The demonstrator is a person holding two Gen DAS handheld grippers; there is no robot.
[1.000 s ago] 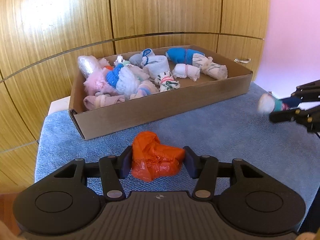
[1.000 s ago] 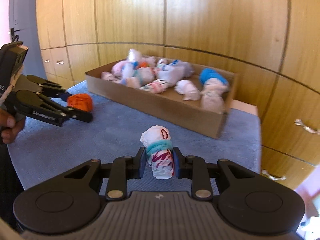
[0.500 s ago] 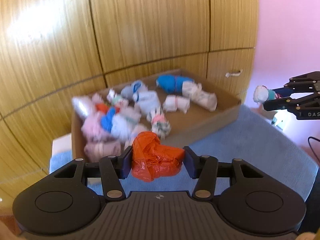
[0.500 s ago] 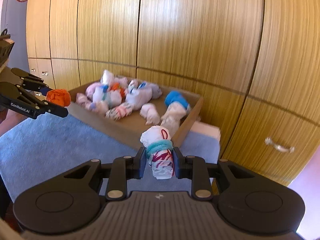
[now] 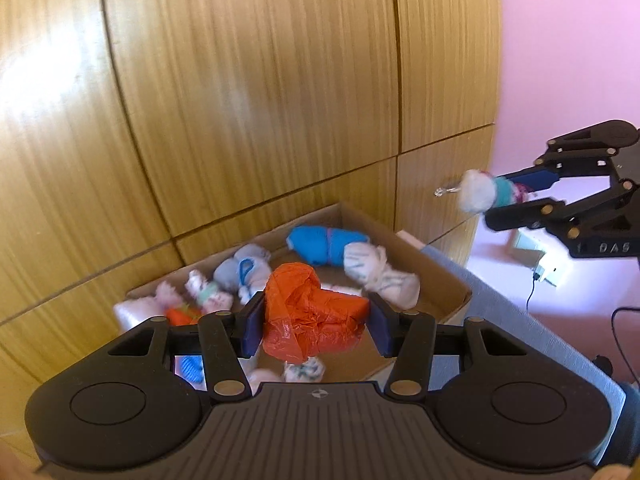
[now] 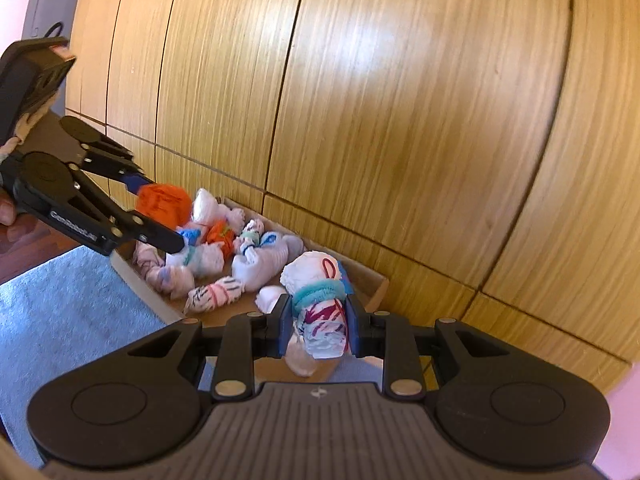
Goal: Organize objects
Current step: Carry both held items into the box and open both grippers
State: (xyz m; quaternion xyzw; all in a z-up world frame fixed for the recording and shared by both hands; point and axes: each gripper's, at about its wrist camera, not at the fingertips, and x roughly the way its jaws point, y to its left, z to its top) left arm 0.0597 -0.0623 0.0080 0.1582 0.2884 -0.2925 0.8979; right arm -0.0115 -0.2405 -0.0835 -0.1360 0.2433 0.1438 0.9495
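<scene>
My left gripper point(image 5: 314, 330) is shut on a crumpled orange plastic bag point(image 5: 312, 320) and holds it in the air above the cardboard box point(image 5: 452, 280). It also shows in the right wrist view point(image 6: 160, 216) with the orange bag point(image 6: 164, 204). My right gripper point(image 6: 318, 326) is shut on a white sock roll with a teal band point(image 6: 320, 304), held above the box's right end point(image 6: 376, 284). It shows at the right of the left wrist view point(image 5: 508, 200) with the roll point(image 5: 480, 196). The box holds several rolled socks point(image 5: 384, 268).
The box sits on a blue-grey towel point(image 6: 60, 300) against a wooden cabinet wall point(image 5: 240, 100). A metal drawer handle point(image 5: 448, 191) sticks out at the right. A pink wall and a cable point(image 5: 532, 292) lie beyond the table's right edge.
Both grippers have risen and moved forward from above the towel to above the box, each still holding its bundle. The box now looks lower and closer in both views.
</scene>
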